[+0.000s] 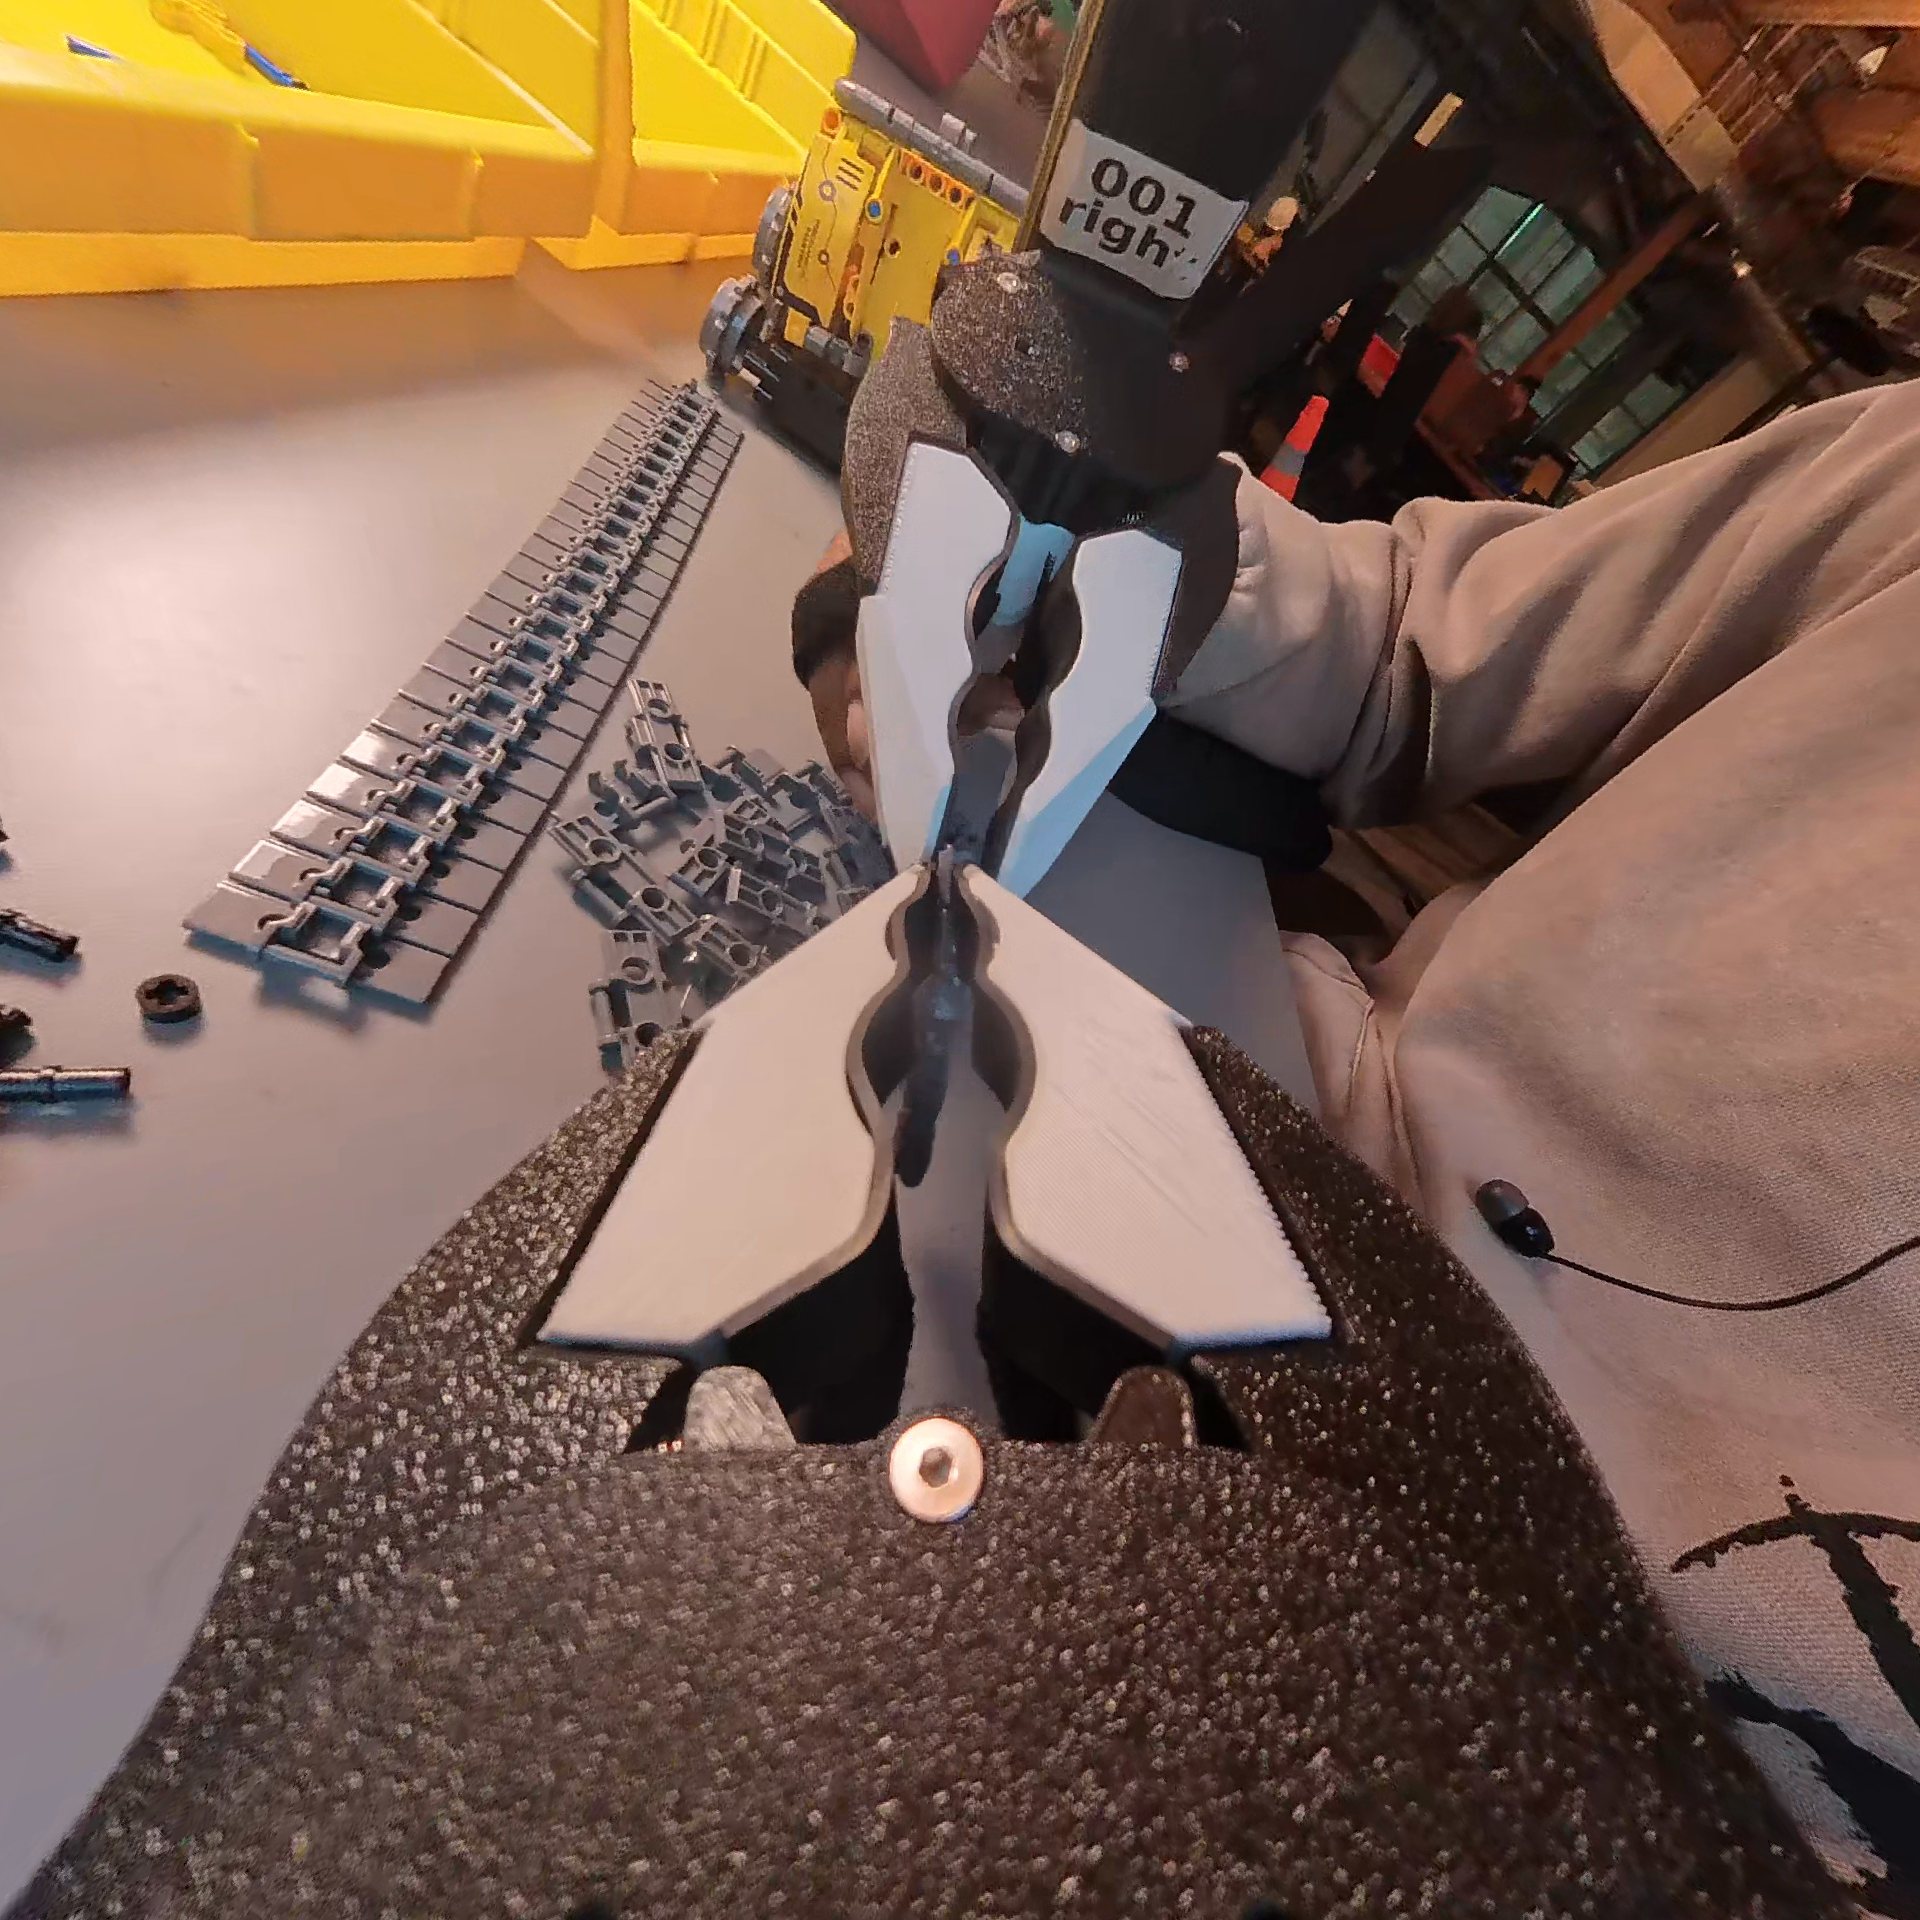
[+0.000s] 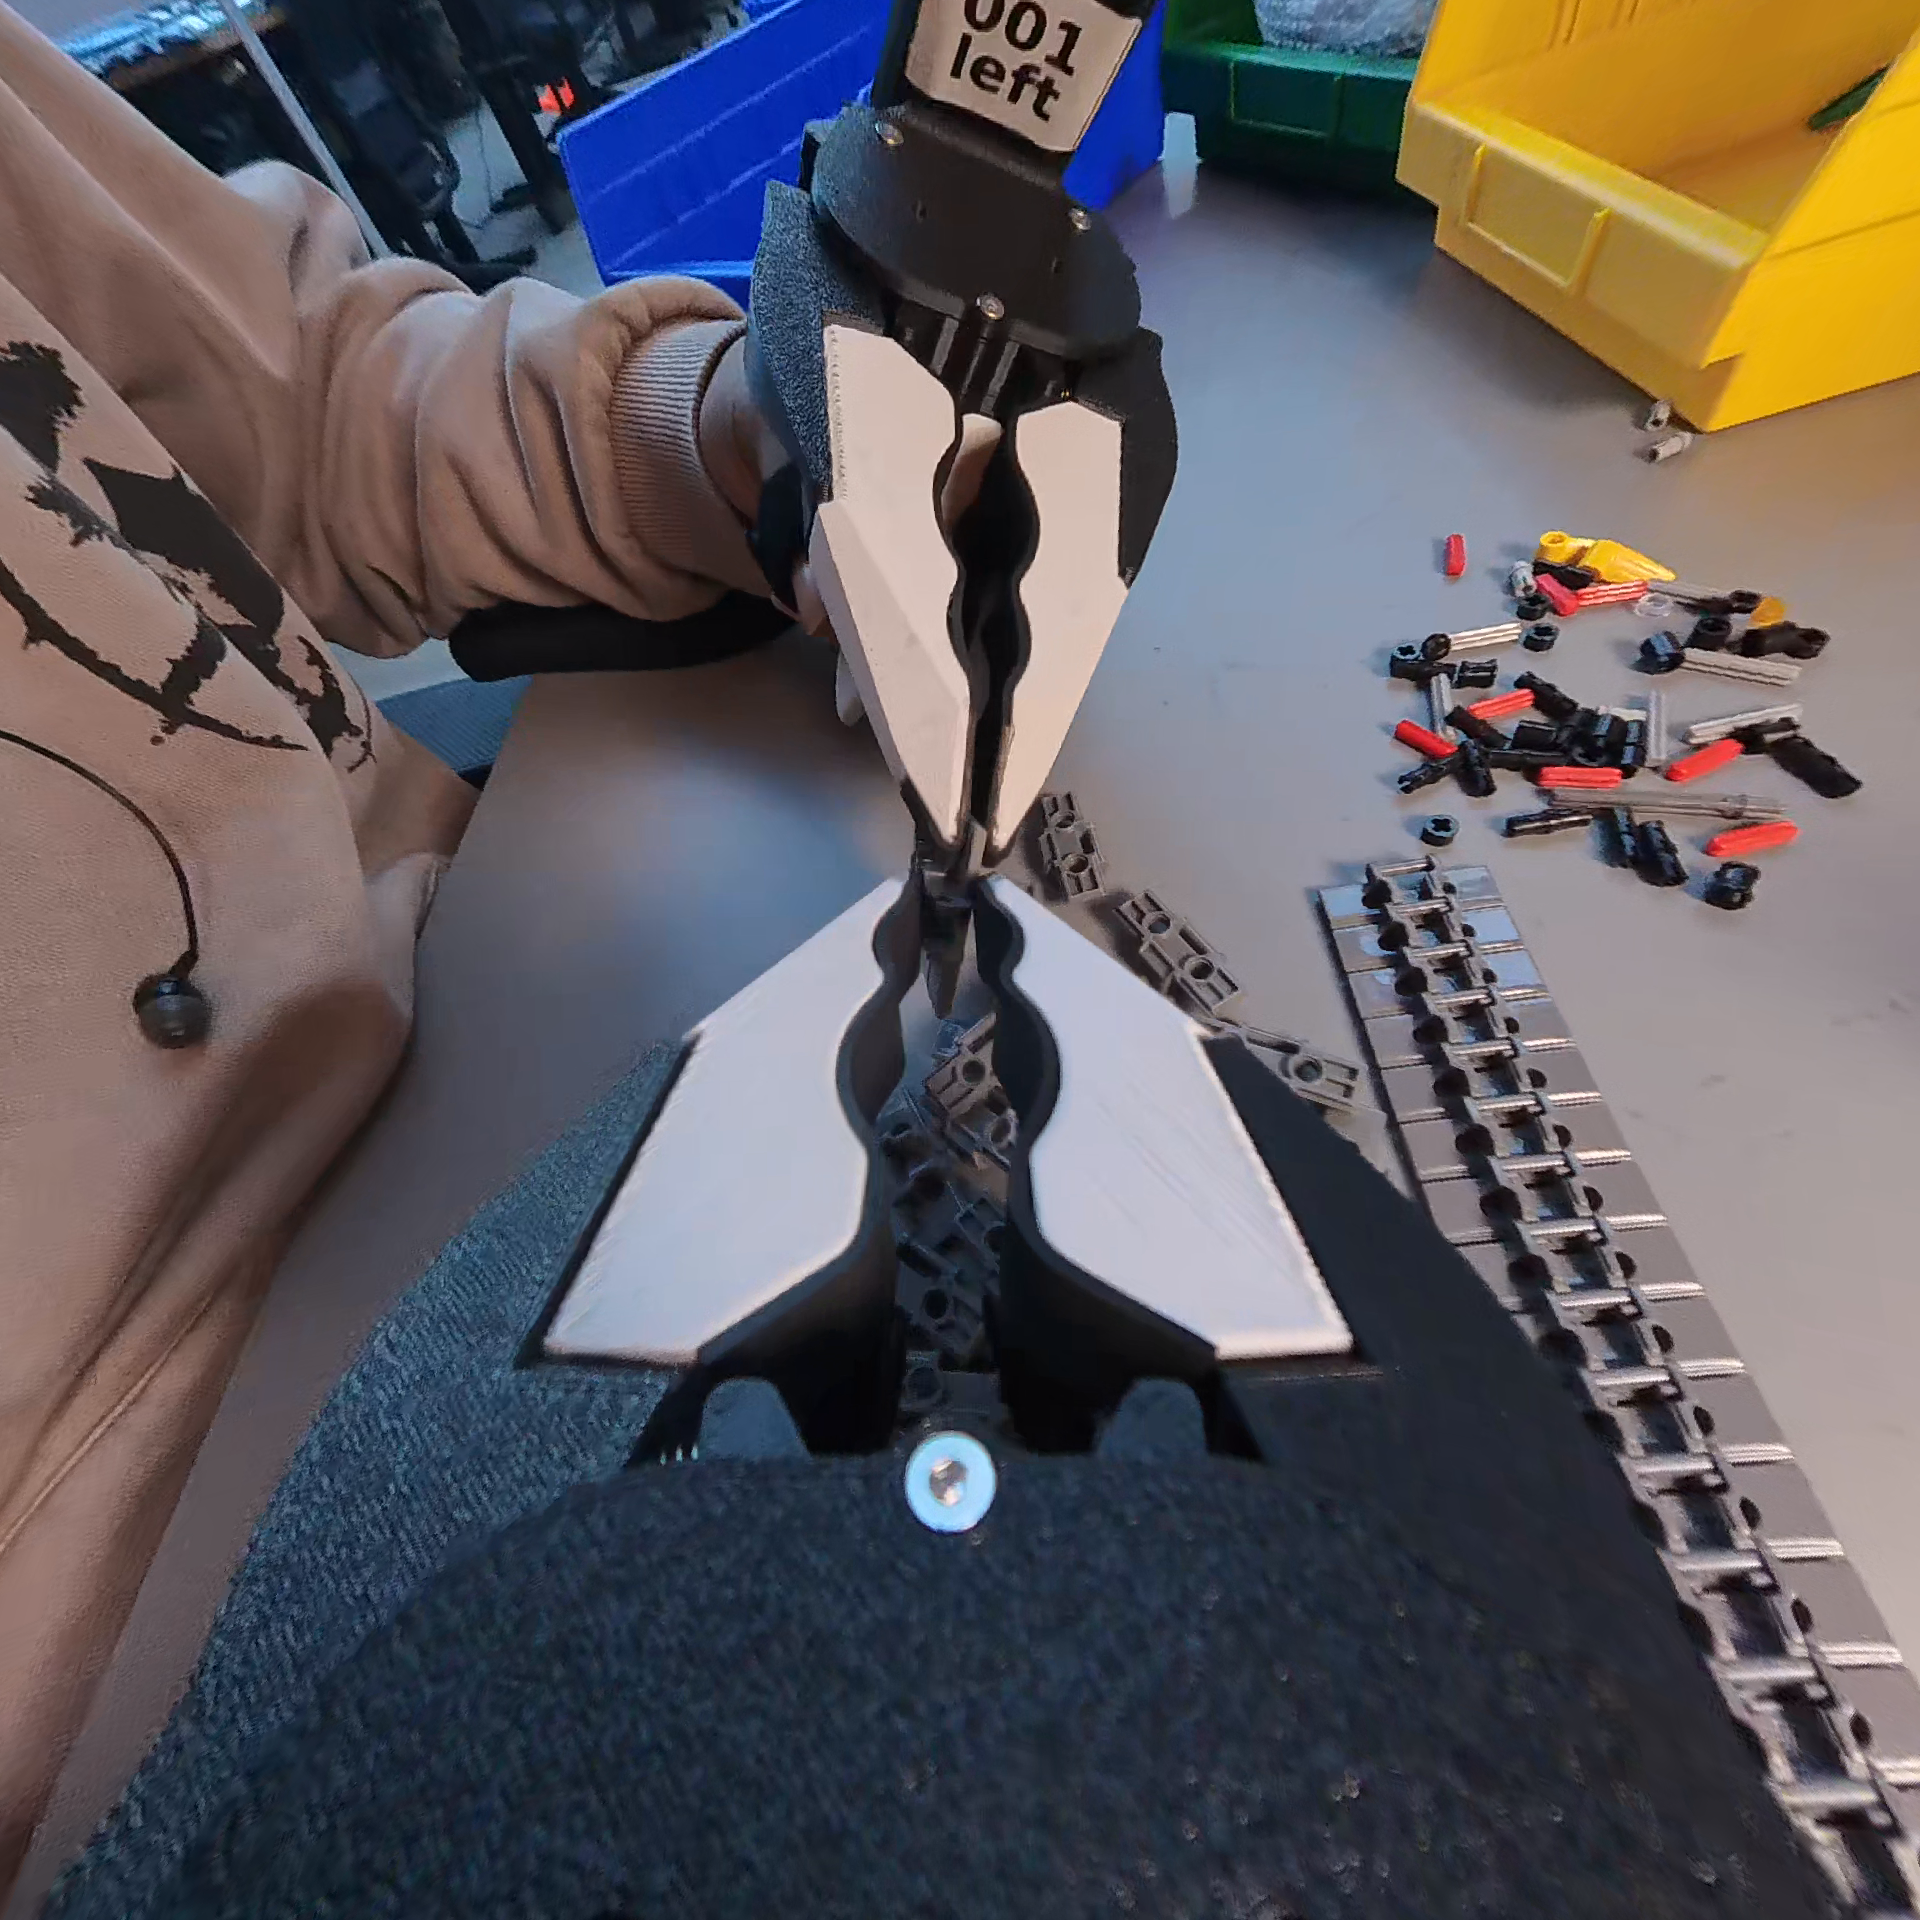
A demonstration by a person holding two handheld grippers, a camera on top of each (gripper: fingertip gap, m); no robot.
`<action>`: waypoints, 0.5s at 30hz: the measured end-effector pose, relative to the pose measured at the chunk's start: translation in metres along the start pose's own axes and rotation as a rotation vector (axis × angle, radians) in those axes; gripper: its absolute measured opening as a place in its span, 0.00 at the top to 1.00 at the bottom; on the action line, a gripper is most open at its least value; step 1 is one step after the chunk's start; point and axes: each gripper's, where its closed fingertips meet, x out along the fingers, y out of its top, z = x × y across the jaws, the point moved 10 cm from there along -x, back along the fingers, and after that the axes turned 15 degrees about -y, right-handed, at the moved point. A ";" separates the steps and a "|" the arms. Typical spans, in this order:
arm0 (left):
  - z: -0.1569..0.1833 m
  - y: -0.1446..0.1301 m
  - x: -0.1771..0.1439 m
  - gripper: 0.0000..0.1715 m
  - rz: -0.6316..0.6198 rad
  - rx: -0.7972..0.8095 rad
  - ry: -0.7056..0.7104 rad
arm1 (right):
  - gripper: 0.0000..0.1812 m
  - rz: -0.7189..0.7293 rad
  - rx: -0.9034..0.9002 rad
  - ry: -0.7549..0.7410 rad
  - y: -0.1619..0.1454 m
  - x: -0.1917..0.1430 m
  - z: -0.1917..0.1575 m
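My left gripper (image 1: 945, 871) is shut on a small dark link piece (image 1: 935, 1023) that lies between its white fingers. My right gripper (image 2: 951, 885) is shut on a dark grey link piece (image 2: 943, 948). The two grippers meet tip to tip above the grey table; the right gripper (image 1: 964, 844) comes down from the top of the left wrist view, and the left gripper (image 2: 961, 831) does the same in the right wrist view. The two pieces touch at the tips; I cannot tell whether they are joined. A pile of loose grey track links (image 1: 707, 862) (image 2: 1164, 945) lies just beneath.
A long assembled grey track strip (image 1: 488, 696) (image 2: 1558, 1195) lies beside the pile. Black, red and grey pins (image 2: 1600, 717) are scattered beyond it. Yellow bins (image 1: 364, 135) (image 2: 1662, 208), a blue bin (image 2: 707, 156) and a yellow model vehicle (image 1: 862, 260) stand at the back. A person's sleeves are close by. My two grippers' fingertips are within a few centimetres of each other.
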 end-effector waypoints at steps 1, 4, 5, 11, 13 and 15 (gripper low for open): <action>0.000 0.000 0.000 0.99 0.000 0.006 -0.001 | 0.96 0.000 -0.010 -0.001 0.000 0.000 0.000; 0.004 0.003 -0.002 0.98 0.029 0.049 -0.019 | 0.97 0.040 0.039 0.042 0.003 -0.004 0.003; 0.006 0.004 -0.003 0.95 0.033 0.066 -0.026 | 0.97 0.059 0.062 0.055 0.004 -0.005 0.004; 0.012 0.007 -0.003 0.96 0.080 0.116 -0.081 | 0.97 0.159 0.146 0.112 0.011 -0.016 0.008; 0.012 0.008 -0.004 0.95 0.104 0.101 -0.100 | 0.97 0.168 0.160 0.126 0.011 -0.017 0.008; 0.011 0.009 -0.006 0.96 0.119 0.096 -0.102 | 0.97 0.167 0.157 0.124 0.011 -0.017 0.008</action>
